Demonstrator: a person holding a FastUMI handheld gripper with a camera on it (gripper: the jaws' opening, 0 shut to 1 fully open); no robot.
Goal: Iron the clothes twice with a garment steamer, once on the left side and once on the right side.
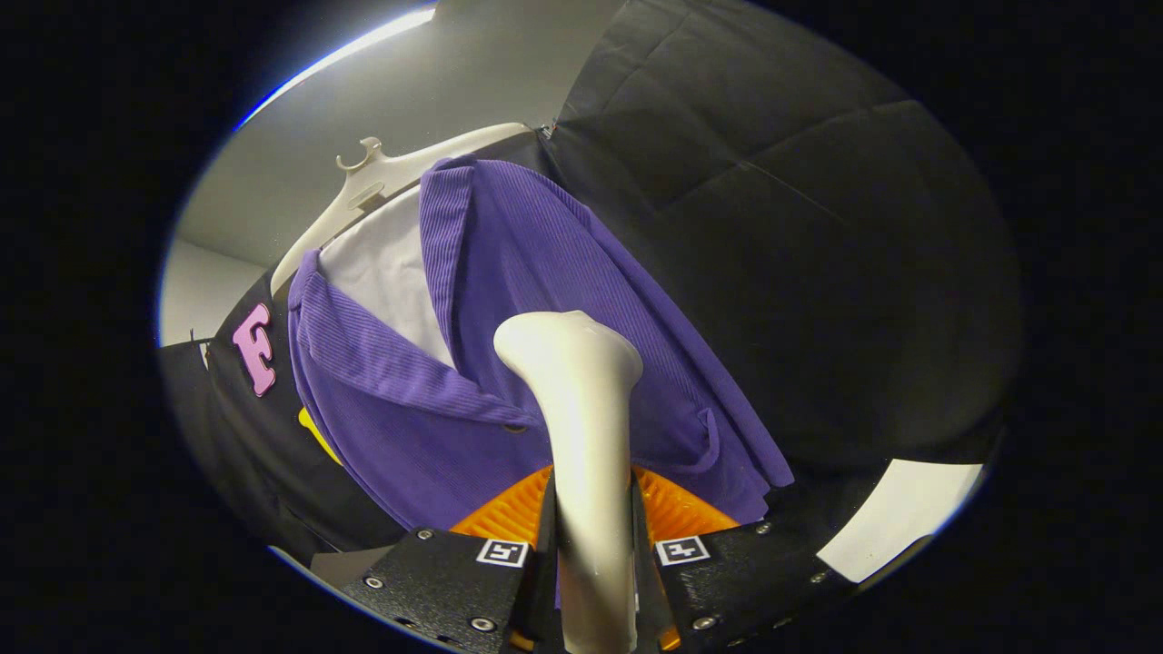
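A white garment steamer [581,418] stands up between my fingers, and my gripper [592,509] is shut on its handle. Its rounded head rests against the front of a purple ribbed jacket [527,291], near the middle, beside the lapel and a dark button [514,427]. The jacket hangs tilted on a white hanger [382,182], open at the collar over a white shirt [386,272]. The steamer's lower handle is hidden behind my fingers.
Black cloth wall [800,254] stands behind and to the right of the jacket. A pale ceiling [409,82] with a bright light strip [363,45] lies beyond the hanger. A white surface [899,527] shows low on the right.
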